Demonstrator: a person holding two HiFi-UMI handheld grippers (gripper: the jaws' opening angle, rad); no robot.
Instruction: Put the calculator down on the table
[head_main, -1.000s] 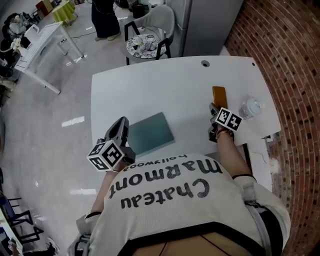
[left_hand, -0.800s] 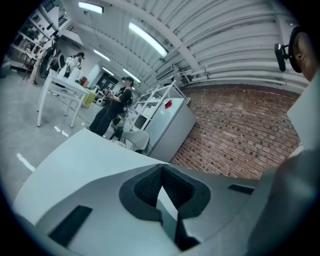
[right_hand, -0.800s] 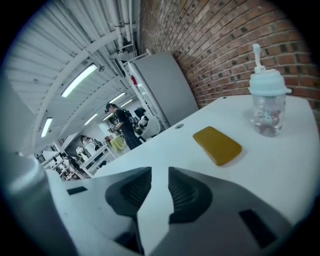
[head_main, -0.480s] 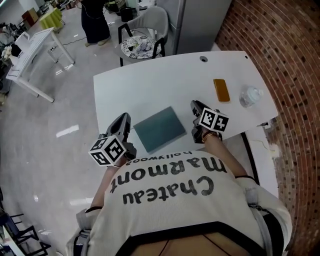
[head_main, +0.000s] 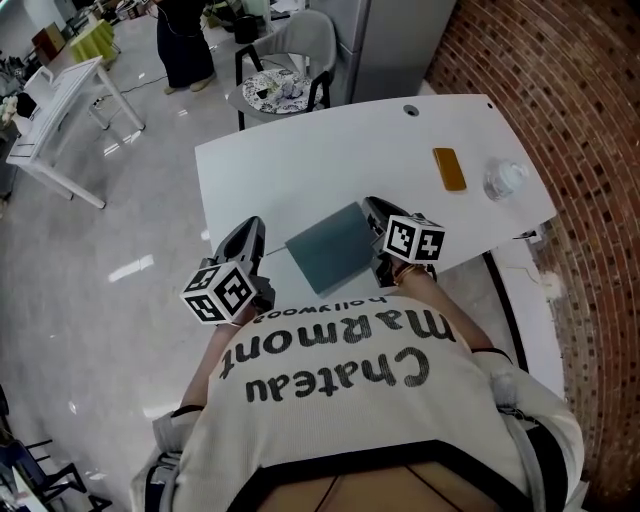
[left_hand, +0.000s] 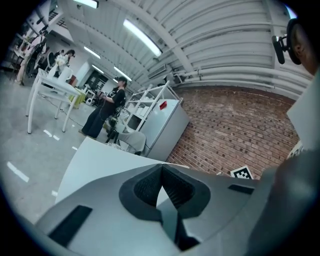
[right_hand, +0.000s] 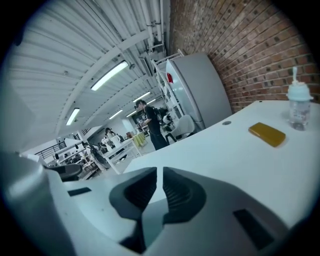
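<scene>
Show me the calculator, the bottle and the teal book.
calculator (head_main: 449, 168): head view, middle of its orange face.
bottle (right_hand: 299, 114): right gripper view, its clear body.
teal book (head_main: 330, 250): head view, centre of cover.

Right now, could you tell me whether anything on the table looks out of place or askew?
Nothing is spilled or damaged. Only the teal pad lies askew on the table; the bottle stands upright.
</scene>
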